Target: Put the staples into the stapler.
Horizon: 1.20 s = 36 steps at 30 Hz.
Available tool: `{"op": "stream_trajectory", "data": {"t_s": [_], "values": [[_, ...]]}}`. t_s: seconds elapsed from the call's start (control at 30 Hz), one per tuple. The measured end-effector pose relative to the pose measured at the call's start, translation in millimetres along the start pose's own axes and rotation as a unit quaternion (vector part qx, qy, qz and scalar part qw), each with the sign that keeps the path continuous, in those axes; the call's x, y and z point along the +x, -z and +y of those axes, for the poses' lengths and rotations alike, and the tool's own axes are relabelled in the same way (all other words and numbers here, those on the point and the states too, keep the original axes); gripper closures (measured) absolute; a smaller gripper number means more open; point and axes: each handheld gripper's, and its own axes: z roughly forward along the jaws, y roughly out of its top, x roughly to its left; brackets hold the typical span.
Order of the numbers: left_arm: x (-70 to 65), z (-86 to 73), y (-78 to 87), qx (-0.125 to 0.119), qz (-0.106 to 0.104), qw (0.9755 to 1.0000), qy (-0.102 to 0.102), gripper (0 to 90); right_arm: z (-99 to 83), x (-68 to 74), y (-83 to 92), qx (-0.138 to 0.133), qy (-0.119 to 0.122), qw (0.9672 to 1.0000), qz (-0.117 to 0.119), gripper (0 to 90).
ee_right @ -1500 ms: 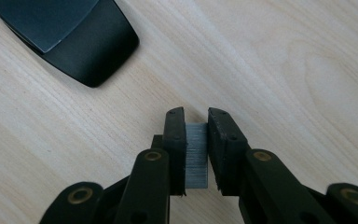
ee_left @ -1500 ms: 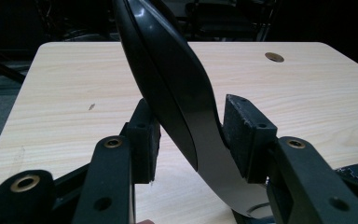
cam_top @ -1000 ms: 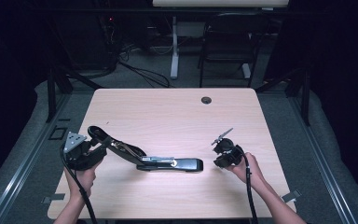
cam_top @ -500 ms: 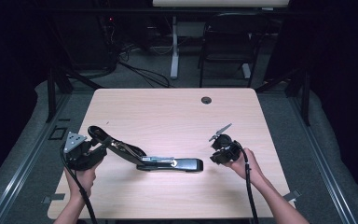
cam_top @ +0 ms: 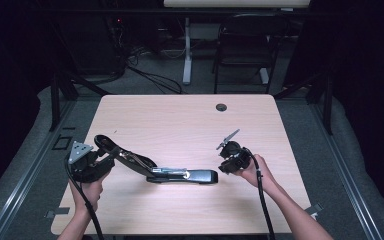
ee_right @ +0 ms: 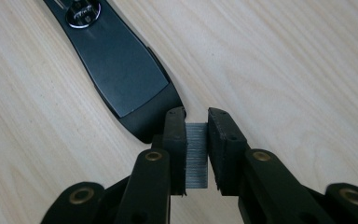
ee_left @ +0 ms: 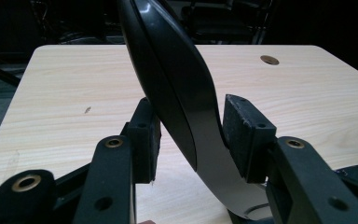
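Observation:
A black stapler lies opened on the wooden table (cam_top: 180,120), its base (cam_top: 190,176) flat near the front middle. Its top arm (cam_top: 127,159) is swung up and back to the left. My left gripper (cam_top: 106,156) is shut on that raised arm; in the left gripper view both pads press the glossy black arm (ee_left: 177,88). My right gripper (cam_top: 226,168) hovers just right of the base's end and is shut on a strip of staples (ee_right: 196,154). In the right gripper view the rounded end of the base (ee_right: 121,56) lies just ahead and to the left of the jaws.
A round cable hole (cam_top: 222,107) sits near the table's far edge. Beyond the table stand a dark chair (cam_top: 245,45) and a white desk leg (cam_top: 187,50) with cables on the floor. Bare wood spreads across the table's far half.
My right gripper with the staple strip has drifted a little left and up, closer to the end of the stapler's base. The left gripper and the stapler have stayed put.

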Motion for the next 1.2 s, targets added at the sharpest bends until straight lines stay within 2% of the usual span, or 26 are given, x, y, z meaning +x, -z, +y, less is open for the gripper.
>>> {"op": "stream_trajectory", "data": {"t_s": [0.2,0.33,0.4,0.6,0.7,0.73,0.77,0.83,1.2], "values": [[-0.3,0.3,0.3,0.002,0.001,1.0000,0.002,57.7,7.9,1.9,3.9,-0.020,0.004,0.9998,0.003,78.3],[-0.6,0.6,0.1,0.002,0.003,1.0000,0.004,57.8,12.8,-0.4,3.6,-0.016,0.014,0.9998,0.006,78.4],[-0.6,0.6,0.1,0.003,0.003,1.0000,0.004,57.7,14.8,0.2,2.5,-0.023,0.011,0.9997,0.007,78.3],[-0.4,0.6,-0.3,0.003,0.004,1.0000,0.005,57.8,23.8,2.6,4.4,-0.024,0.028,0.9993,0.010,78.4],[-0.1,0.7,-0.1,0.005,0.005,0.9999,0.008,57.9,29.5,3.0,4.7,-0.028,0.035,0.9988,0.018,78.3],[0.0,0.6,-0.3,0.005,0.005,0.9999,0.009,57.9,31.8,3.0,4.3,-0.039,0.035,0.9981,0.033,78.3],[0.0,0.7,-0.3,0.005,0.005,0.9999,0.009,57.9,33.7,3.6,3.8,-0.043,0.036,0.9978,0.037,78.3],[-0.1,0.7,-0.2,0.005,0.005,0.9999,0.009,57.9,37.4,4.4,2.7,-0.041,0.045,0.9975,0.036,78.3],[0.4,0.7,-0.2,0.008,0.008,0.9999,0.011,57.9,54.5,10.5,0.4,-0.047,0.058,0.9960,0.049,78.4]]}}
